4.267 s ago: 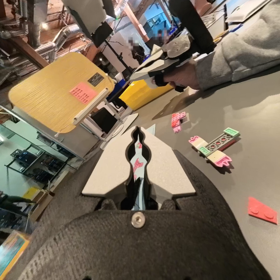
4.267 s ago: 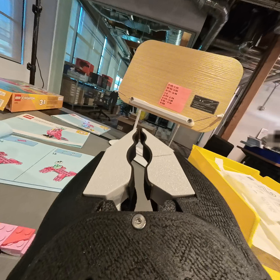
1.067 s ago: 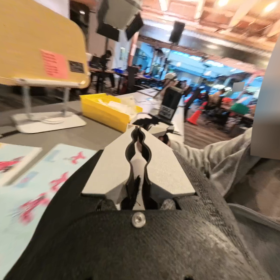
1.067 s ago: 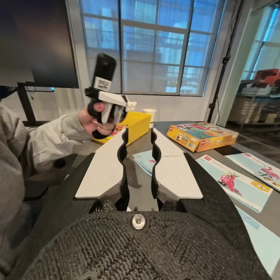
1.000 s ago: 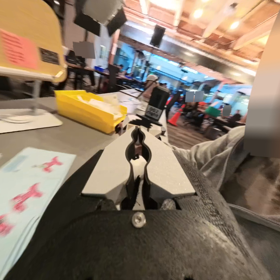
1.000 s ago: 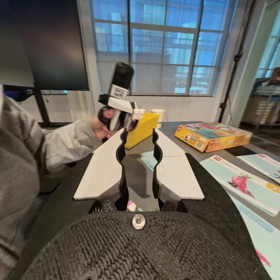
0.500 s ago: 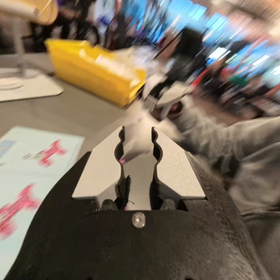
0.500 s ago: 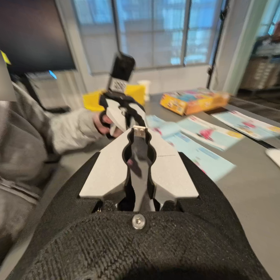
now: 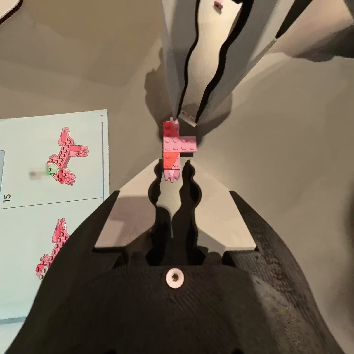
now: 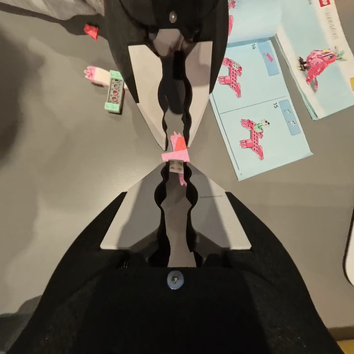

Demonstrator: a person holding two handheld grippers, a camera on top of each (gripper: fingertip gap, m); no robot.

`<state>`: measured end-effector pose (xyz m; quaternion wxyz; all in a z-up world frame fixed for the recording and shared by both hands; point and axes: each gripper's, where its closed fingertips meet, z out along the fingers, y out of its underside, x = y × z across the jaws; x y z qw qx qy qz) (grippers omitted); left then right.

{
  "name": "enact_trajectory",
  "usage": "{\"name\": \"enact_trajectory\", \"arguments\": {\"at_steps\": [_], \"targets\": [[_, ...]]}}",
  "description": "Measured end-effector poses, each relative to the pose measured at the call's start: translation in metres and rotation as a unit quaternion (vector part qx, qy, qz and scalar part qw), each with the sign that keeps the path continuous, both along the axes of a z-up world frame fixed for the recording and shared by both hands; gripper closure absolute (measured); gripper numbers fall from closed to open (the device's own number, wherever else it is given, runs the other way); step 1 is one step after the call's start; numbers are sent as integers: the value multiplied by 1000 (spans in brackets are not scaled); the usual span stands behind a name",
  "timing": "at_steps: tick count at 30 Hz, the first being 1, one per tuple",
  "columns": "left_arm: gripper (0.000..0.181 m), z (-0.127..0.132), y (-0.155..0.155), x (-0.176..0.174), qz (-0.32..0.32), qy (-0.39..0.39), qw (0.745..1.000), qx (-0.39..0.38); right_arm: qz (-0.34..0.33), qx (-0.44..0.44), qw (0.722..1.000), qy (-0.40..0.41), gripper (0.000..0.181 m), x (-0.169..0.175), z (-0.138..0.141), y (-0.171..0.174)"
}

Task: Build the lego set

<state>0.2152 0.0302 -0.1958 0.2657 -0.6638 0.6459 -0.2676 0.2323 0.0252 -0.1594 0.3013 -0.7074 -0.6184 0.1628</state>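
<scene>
In the left wrist view, the left hand-held gripper (image 9: 173, 162) stood partly open around the near end of the pink-and-red assembly (image 9: 176, 147), whose long axis ran straight ahead over the bench (image 9: 287, 134); whether it gripped, I cannot tell.

In the right wrist view, the right hand-held gripper (image 10: 175, 168) pinched a small white brick (image 10: 175, 166), touching the assembly's far end.
</scene>
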Motion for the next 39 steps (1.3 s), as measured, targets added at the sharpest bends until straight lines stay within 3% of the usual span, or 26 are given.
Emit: {"name": "enact_trajectory", "arguments": {"at_steps": [9, 16, 31, 34, 39], "targets": [[165, 0, -9, -1, -37, -8, 999, -7, 79, -55, 992, -80, 168, -11, -13, -3], [165, 1, -13, -2, -53, -9, 999, -5, 94, -94, 983, -123, 168, -14, -19, -7], [165, 1, -15, 0, -58, -16, 998, -11, 78, -146, 977, -133, 168, -15, -23, -8], [165, 1, -17, 1, -60, -19, 998, -18, 58, -145, 980, -125, 157, -13, -23, -6], [165, 2, -16, 1, -52, -38, 996, -53, 8, -54, 995, -80, 141, 1, -5, 0]]}}
